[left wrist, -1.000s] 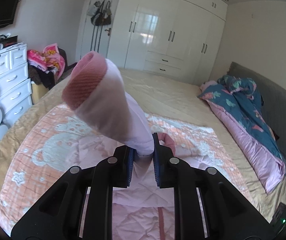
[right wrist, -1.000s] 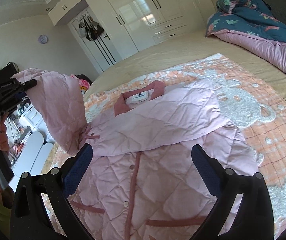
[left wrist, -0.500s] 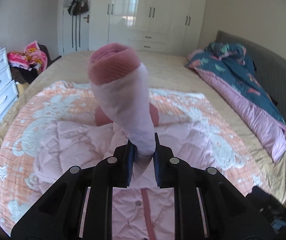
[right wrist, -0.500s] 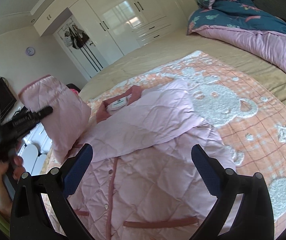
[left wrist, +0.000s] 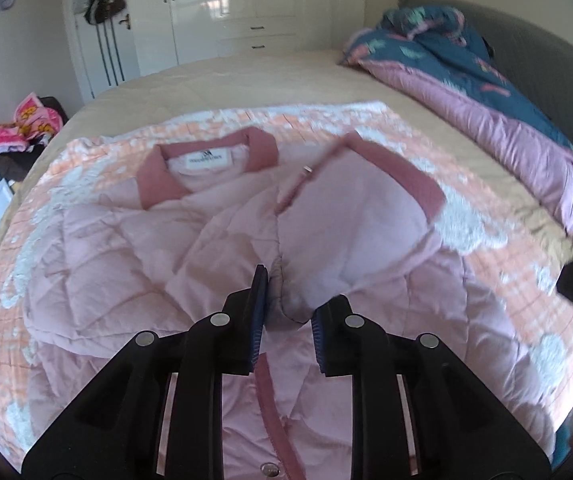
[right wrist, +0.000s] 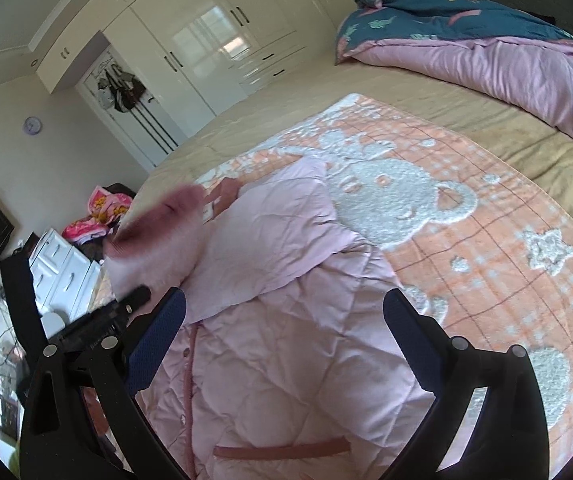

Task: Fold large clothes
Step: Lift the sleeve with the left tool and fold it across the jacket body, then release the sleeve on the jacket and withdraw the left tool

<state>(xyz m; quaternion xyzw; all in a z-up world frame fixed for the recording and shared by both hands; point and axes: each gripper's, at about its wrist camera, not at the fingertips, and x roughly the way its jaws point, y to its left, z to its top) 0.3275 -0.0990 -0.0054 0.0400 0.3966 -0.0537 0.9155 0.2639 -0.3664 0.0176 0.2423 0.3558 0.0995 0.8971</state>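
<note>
A pink quilted jacket (left wrist: 134, 264) lies front up on an orange bear-pattern blanket (right wrist: 486, 248) on the bed; it also shows in the right wrist view (right wrist: 286, 380). Its collar (left wrist: 158, 184) with a white label points away from me. My left gripper (left wrist: 286, 312) has its jaws parted a little around the end of one sleeve (left wrist: 350, 216), which lies across the jacket's chest with its darker cuff (left wrist: 414, 184) to the right. My right gripper (right wrist: 282, 340) is open and empty above the jacket's lower front. The other sleeve (right wrist: 270, 240) lies folded over the chest.
A blue and pink duvet (left wrist: 486, 92) is bunched along the bed's right side by the grey headboard (left wrist: 546, 52). White wardrobes (left wrist: 246, 8) stand at the far wall. A white drawer unit (right wrist: 62, 264) and a pile of pink clothes (left wrist: 30, 124) are left of the bed.
My left gripper has swung the raised sleeve from the left down across the jacket's chest, and its jaws have parted somewhat. The right gripper stayed open above the lower front.
</note>
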